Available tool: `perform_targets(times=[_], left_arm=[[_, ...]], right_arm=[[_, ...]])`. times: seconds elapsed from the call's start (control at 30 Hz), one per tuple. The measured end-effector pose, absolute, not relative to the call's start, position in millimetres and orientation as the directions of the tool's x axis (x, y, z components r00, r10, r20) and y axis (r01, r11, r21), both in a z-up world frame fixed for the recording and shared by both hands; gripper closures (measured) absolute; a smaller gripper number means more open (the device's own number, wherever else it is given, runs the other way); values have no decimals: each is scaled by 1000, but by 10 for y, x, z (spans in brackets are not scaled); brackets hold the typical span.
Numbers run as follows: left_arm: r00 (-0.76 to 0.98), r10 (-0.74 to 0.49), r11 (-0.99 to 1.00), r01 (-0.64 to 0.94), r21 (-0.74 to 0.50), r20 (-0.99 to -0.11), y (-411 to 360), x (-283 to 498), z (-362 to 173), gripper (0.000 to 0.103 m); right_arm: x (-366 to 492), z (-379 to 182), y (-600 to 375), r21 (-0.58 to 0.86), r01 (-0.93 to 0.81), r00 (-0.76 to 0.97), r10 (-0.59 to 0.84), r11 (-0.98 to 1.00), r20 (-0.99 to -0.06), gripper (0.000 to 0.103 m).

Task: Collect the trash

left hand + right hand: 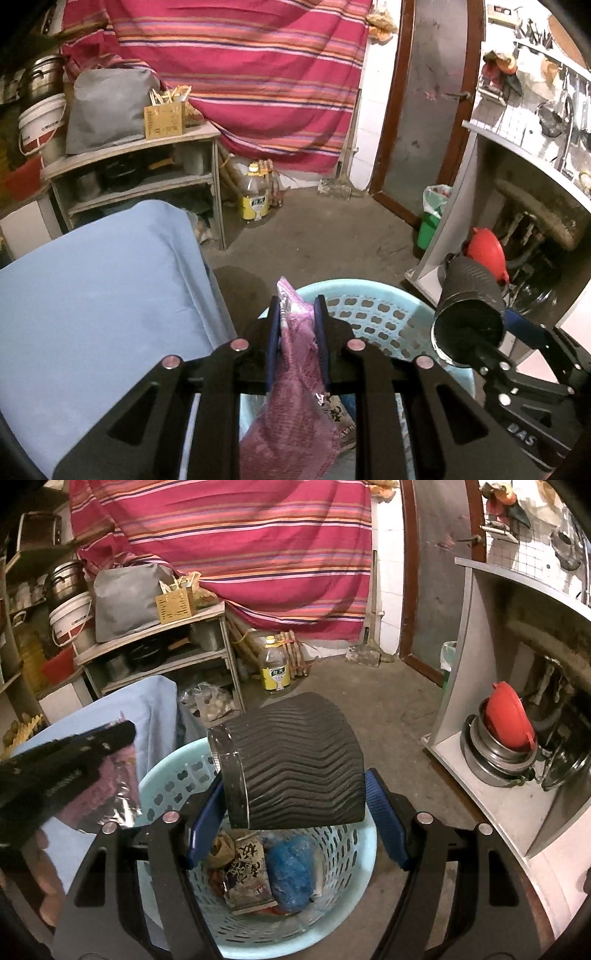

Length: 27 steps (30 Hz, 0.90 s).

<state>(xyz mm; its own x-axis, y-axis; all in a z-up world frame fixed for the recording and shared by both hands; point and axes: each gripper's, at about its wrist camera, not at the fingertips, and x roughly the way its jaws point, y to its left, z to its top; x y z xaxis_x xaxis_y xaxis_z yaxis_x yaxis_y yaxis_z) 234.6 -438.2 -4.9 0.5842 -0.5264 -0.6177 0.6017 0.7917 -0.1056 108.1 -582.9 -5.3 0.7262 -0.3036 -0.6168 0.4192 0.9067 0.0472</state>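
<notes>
- Hovering above the near rim of the pale blue basket (373,314), the left gripper (297,332) pointed forward and downward, its jaws pinched tight on a pink foil wrapper (291,398).
- The wrapper hung down between the pads, its lower part dangling over the basket's opening and its top corner poking up past the fingertips.
- To the right of the left gripper, and also above the basket, the right gripper (295,805) was angled downward at a similar slant, its blue pads (384,812) clamped on either side of a black ribbed paper cup (295,760).
- The cup lay on its side in the grip, its rim turned toward the left gripper and its body directly over the basket's mouth.
- Inside the basket lay a printed snack packet (247,878) beside a crumpled blue bag (291,871).
- Left of the basket stood a surface draped in light blue cloth (103,295), close against its rim.
- Beyond the basket, on the bare floor, stood a yellow-labelled bottle (274,664).
</notes>
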Motion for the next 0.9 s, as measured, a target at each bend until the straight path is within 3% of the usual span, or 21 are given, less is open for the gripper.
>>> perform_targets(times=[0.13, 0.2, 0.33, 0.5, 0.6, 0.73, 0.8, 0.9], left_arm=[[572, -521, 787, 609, -98, -633, -4506, 2382, -152, 80], [540, -532, 774, 622, -116, -652, -4550, 2406, -207, 65], [547, -520, 784, 611, -111, -656, -4523, 2428, -228, 55], [606, -504, 810, 580, -92, -616, -4197, 2359, -76, 33], [650, -496, 828, 554, -88, -576, -3857, 2297, 111, 27], [684, -479, 852, 514, -102, -551, -3414, 2254, 288, 26], [702, -458, 867, 487, -101, -546, -3150, 2219, 348, 17], [752, -406, 898, 435, -73, -519, -2796, 2122, 392, 13]], right_arm=[[1139, -100, -5821, 48, 415, 721, -296, 909, -626, 31], [1145, -115, -5831, 49, 415, 719, -295, 908, -629, 31], [1154, -139, -5873, 59, 421, 714, -291, 905, -637, 31], [1216, -159, -5830, 62, 412, 716, -280, 909, -640, 31], [1262, -175, -5755, 54, 398, 716, -273, 916, -642, 30], [1329, -193, -5605, 31, 377, 718, -271, 926, -642, 31], [1367, -229, -5557, 22, 378, 712, -275, 926, -646, 31], [1416, -290, -5496, 24, 373, 706, -267, 928, -656, 31]])
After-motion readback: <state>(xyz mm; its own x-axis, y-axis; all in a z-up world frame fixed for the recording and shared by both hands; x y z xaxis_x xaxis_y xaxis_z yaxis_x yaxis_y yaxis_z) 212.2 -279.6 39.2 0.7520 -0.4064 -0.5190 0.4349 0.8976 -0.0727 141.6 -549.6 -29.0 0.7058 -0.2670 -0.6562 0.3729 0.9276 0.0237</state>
